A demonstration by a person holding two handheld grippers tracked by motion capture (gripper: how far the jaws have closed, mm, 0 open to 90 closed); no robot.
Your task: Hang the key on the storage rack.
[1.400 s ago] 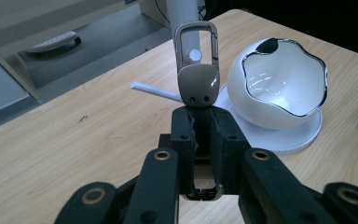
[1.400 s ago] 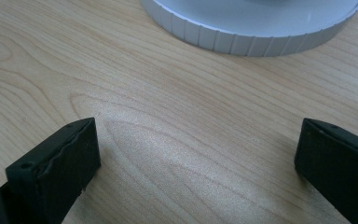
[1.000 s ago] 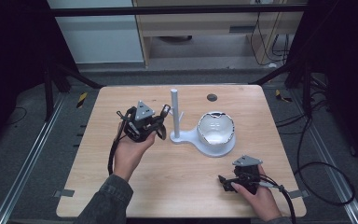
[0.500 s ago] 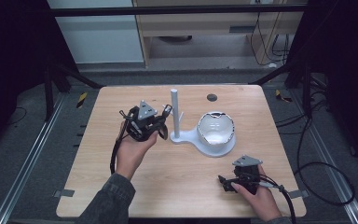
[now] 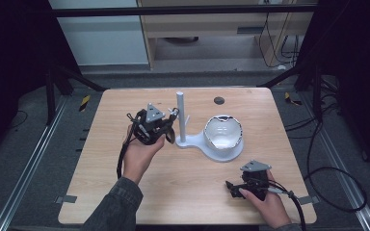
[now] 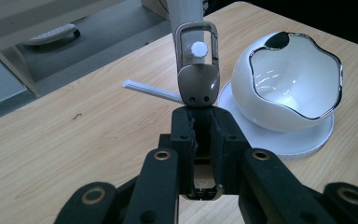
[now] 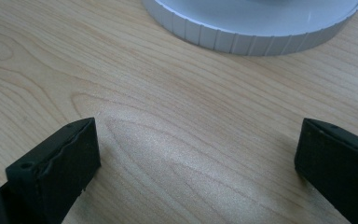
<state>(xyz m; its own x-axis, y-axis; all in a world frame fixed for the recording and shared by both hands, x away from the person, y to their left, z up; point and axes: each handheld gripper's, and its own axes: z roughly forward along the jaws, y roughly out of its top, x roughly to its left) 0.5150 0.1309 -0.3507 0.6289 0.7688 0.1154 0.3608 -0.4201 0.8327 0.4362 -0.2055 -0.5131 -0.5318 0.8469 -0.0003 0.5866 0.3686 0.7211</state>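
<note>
A light wooden surface stands in a dim room, with dark floor and trailing cables around it and a pale cabinet behind. On it sits a white stand: a round base carrying an upright post with short side pegs, and a glossy white bowl with a wavy dark rim.

The left claw is clamped on a small taupe tag-like piece with a clear rectangular loop at its far end. In the left gripper view, the piece's long axis runs straight out along the jaws toward the post, and a white peg tip shows inside the loop. Whether the loop is already over the peg or only lined up in front of it is hard to judge from this angle. The bowl lies just to the right of the claw's line, and a thin white peg sticks out to its left.

The right claw rests low on the surface, well apart from the post, its jaws spread wide with nothing between them. The ribbed edge of the base lies ahead of it.

The left hand is plainly the nearer one, so hanging the loop on the peg is likely a short push along the piece's own axis.
</note>
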